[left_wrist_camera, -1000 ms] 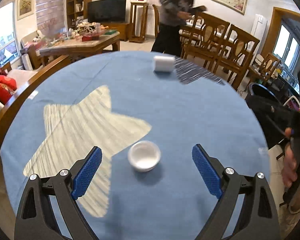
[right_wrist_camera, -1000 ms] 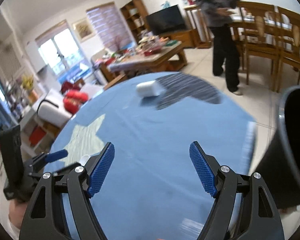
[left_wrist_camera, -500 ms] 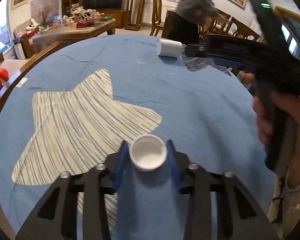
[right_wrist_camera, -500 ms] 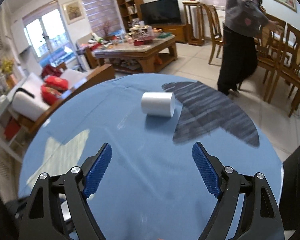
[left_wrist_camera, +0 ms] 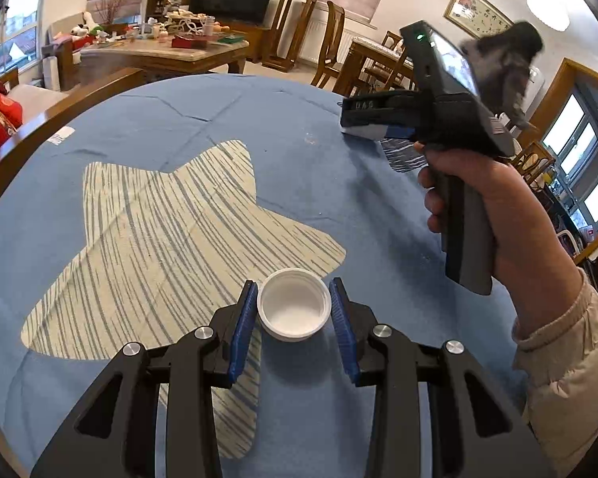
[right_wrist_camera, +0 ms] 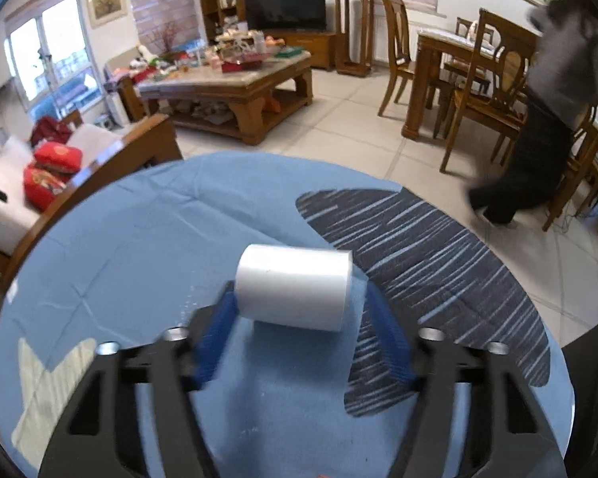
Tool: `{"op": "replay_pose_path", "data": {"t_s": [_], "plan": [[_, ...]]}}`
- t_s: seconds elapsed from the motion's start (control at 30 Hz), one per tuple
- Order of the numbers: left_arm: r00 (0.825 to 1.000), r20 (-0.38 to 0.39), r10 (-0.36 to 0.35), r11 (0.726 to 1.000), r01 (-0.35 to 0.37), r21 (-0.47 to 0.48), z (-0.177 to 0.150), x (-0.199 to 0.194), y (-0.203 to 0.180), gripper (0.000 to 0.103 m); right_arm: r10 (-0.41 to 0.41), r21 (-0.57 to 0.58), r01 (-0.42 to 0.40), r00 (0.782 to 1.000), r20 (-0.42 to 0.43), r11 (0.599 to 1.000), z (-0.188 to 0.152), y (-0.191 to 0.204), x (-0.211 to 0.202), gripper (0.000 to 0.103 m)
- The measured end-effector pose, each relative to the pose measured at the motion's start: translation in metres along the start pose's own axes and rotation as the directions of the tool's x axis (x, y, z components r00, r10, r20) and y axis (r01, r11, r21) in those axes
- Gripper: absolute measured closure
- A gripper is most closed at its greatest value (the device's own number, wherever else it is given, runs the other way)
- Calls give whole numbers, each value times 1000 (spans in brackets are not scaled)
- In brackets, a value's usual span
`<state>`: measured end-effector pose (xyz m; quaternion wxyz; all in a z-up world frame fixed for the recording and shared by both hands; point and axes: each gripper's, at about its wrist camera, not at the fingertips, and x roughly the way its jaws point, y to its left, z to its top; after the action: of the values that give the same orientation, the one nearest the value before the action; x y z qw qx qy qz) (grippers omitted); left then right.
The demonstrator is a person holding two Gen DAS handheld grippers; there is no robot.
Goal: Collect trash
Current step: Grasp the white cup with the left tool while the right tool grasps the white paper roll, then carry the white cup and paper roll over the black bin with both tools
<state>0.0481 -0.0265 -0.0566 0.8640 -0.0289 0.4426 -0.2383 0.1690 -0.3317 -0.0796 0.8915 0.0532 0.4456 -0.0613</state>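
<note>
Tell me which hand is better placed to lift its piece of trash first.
Left. The left gripper has both pads against the white cup. The right gripper is closing around the white cylinder, pads apparently not yet pressing it.

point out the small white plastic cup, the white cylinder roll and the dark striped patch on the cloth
small white plastic cup [left_wrist_camera: 294,307], left wrist view, inner bottom
white cylinder roll [right_wrist_camera: 293,286], right wrist view, curved side
dark striped patch [right_wrist_camera: 438,263], right wrist view, middle
</note>
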Motion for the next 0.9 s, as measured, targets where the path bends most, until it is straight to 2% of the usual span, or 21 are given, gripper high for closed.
{"op": "replay_pose_path", "data": {"t_s": [0.1,0.2,0.33,0.47,0.57,0.77,0.9], "plan": [[1000,4,0,1000,0,-8,0,-1,1,66,4,-3,-4,1000,5,1000,-3,-1,2,54],[1000,15,5,1000,-5,-10,-2,-5,-1,66,56,0,-56,998,10,998,-10,-2,-5,54],[998,53,24,1000,-24,2,-5,-13,-6,66,143,-25,-142,989,39,990,-31,0,-39,54],[992,119,49,999,-51,11,-9,-25,-11,66,246,-59,-241,965,88,969,-53,7,-87,53],[978,191,77,996,-83,24,-13,-40,-16,66,327,-98,-316,936,130,944,-76,10,-127,53],[952,289,103,994,-109,5,-18,-60,-18,66,404,-125,-386,894,194,914,-109,5,-186,53],[941,316,118,992,-122,-8,-18,-67,-16,66,409,-108,-395,886,219,912,-124,-11,-208,53]]}}
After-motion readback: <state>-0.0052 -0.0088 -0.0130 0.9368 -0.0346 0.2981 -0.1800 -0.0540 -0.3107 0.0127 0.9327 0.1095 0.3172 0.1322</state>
